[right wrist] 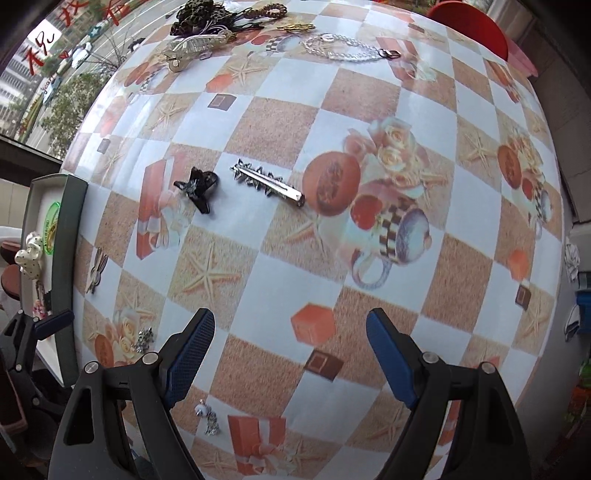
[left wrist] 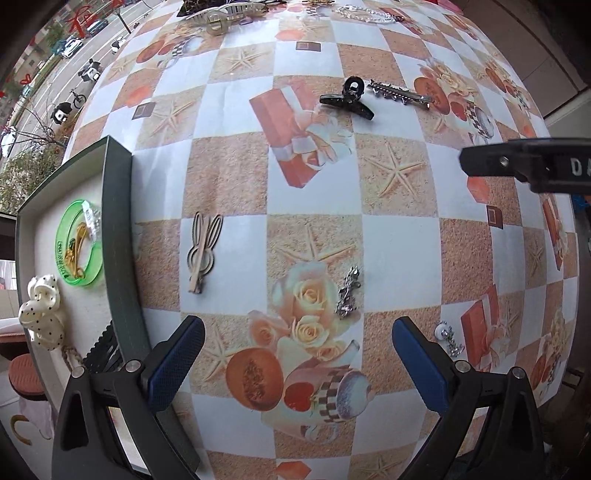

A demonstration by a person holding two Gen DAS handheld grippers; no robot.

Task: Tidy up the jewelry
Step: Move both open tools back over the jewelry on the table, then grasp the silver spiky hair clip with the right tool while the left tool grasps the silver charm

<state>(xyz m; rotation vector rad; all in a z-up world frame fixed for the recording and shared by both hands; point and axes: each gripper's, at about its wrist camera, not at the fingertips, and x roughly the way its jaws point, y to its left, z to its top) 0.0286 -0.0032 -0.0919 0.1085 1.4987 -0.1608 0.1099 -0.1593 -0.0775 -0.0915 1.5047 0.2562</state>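
From the left wrist camera, the left gripper (left wrist: 297,354) points down at the tabletop (left wrist: 399,240), which is covered in a checkered cloth printed with starfish, roses and gift boxes. Its blue-padded fingers (left wrist: 177,363) stand wide apart with nothing between them. A small silver charm (left wrist: 348,292) lies on the cloth just ahead of the gap, nearer the right finger. A wooden rabbit-shaped hair clip (left wrist: 202,251) lies to the left of it, close beside the dark-rimmed tray (left wrist: 118,236). Inside the tray sit a green ring (left wrist: 79,243) with a gold piece in it and a cream polka-dot bow (left wrist: 42,310). Farther off lie a black claw clip (left wrist: 347,98) and, just beside it, a spiky silver barrette (left wrist: 400,94). A pearl earring (left wrist: 448,338) lies beyond the right finger. One finger of the right gripper (left wrist: 491,162) reaches in from the right edge.

From the right wrist camera, the right gripper (right wrist: 290,354) also points down, its fingers (right wrist: 190,350) spread wide and empty over bare cloth. The black claw clip (right wrist: 197,188) and the silver barrette (right wrist: 267,182) lie well ahead of it, apart from each other. The pearl earring (right wrist: 207,415) lies beside the left finger. A clear bead chain (right wrist: 347,48) and a heap of hair accessories (right wrist: 207,22) lie at the far edge. The tray (right wrist: 70,236) stands at the left.
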